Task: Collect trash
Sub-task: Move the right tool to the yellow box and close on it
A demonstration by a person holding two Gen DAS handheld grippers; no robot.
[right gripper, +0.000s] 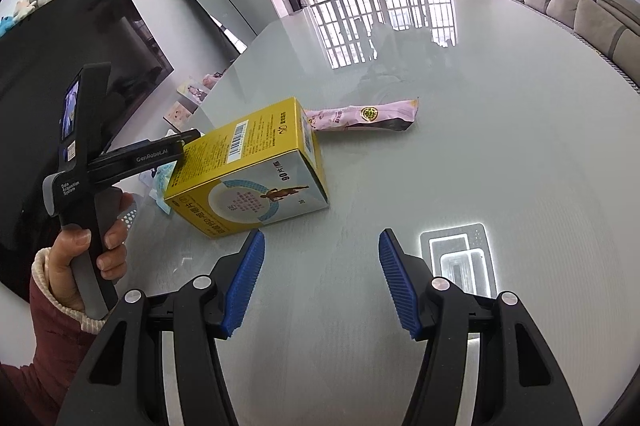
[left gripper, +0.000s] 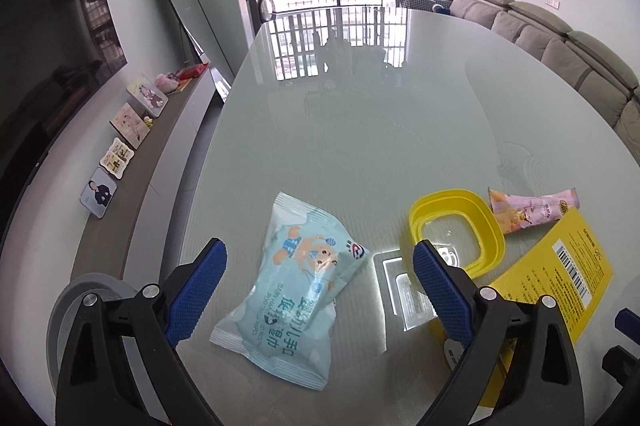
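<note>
Glossy pale grey-green glass table point(left gripper: 360, 129) in a living room; trash scattered at lower frame, both pairs of fingers spread and holding nothing.

Room: barred window at top centre, grey sectional sofa point(left gripper: 560, 37) upper right, dark television screen point(left gripper: 52, 37) on the left wall, small picture cards along the low shelf beneath it. Left wrist view: left gripper point(left gripper: 318, 266) fingers released, the light-blue plastic wet-wipe packet point(left gripper: 298, 286) lying flat on the table between them, touching neither. Yellow plastic square lid ring point(left gripper: 456, 222) just beyond the right-hand finger; pink snack wrapper point(left gripper: 532, 209) near it; yellow cardboard box point(left gripper: 560, 266) at lower right. Right wrist view: right gripper point(right gripper: 320, 278) fingers released over bare table, the box ahead at centre-left, the wrapper behind it.
</note>
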